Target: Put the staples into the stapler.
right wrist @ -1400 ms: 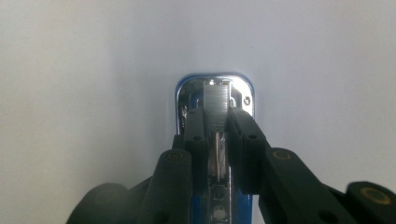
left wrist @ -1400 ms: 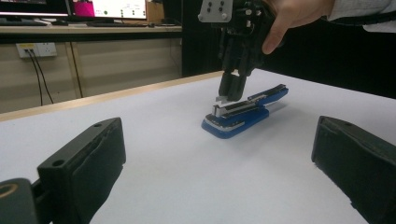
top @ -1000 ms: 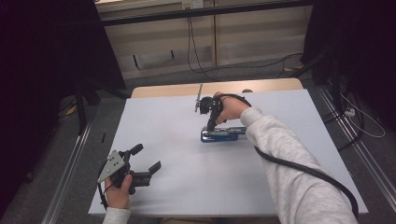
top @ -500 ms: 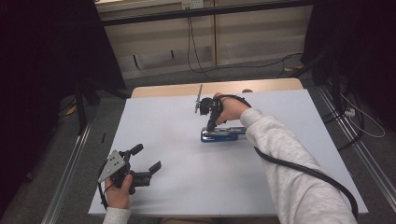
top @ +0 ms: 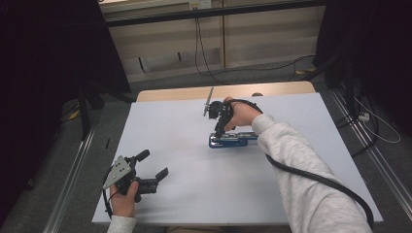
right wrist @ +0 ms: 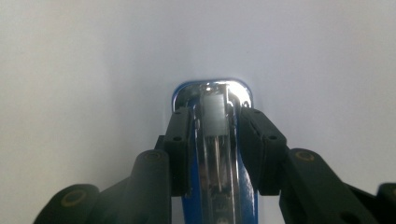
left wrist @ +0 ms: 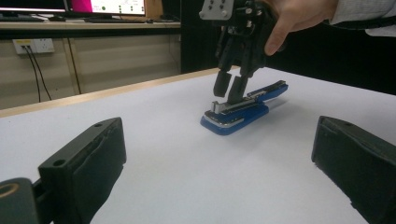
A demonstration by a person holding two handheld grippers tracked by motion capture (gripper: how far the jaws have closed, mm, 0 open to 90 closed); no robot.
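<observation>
No legible txt, labels or nos. — monitor screens too blurry

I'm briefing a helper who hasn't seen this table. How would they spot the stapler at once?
Start from the white table and look toward its far middle, where the right gripper comes down. Between that gripper's jaws lies the stapler: flat, blue-bodied, with a shiny metal top. It is the table's one coloured object; the left gripper, near the front left corner, is black.

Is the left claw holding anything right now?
No, the left claw sits open near the table's near left corner with nothing between its jaws, away from the blue stapler.
</observation>
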